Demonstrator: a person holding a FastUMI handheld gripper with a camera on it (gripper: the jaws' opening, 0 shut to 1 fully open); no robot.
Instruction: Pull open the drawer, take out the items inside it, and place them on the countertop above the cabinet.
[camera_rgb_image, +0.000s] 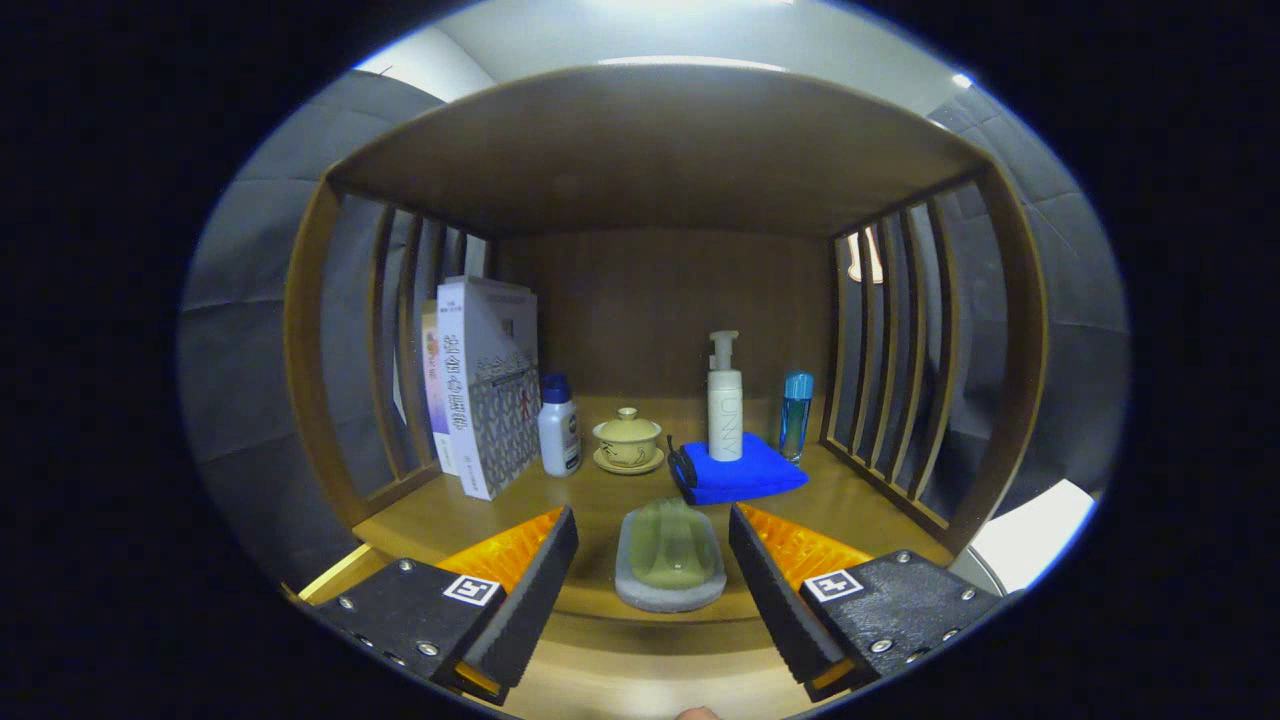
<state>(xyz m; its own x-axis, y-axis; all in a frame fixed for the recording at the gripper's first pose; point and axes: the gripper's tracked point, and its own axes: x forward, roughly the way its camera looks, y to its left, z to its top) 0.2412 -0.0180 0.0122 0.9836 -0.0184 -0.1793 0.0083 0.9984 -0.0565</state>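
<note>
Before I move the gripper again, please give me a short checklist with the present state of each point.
1. Gripper fingers apart: ok, open.
2. Soap dish lies between the fingers, neither finger touching it: ok.
3. Dish rests flat on the countertop, near its front edge: ok.
4. Cup, cloth, pump bottle and small bottles stand beyond the fingers, apart from the dish: ok.
5. Books upright by the slats: ok.
6. Drawer state and what remains inside: cannot tell.
</note>
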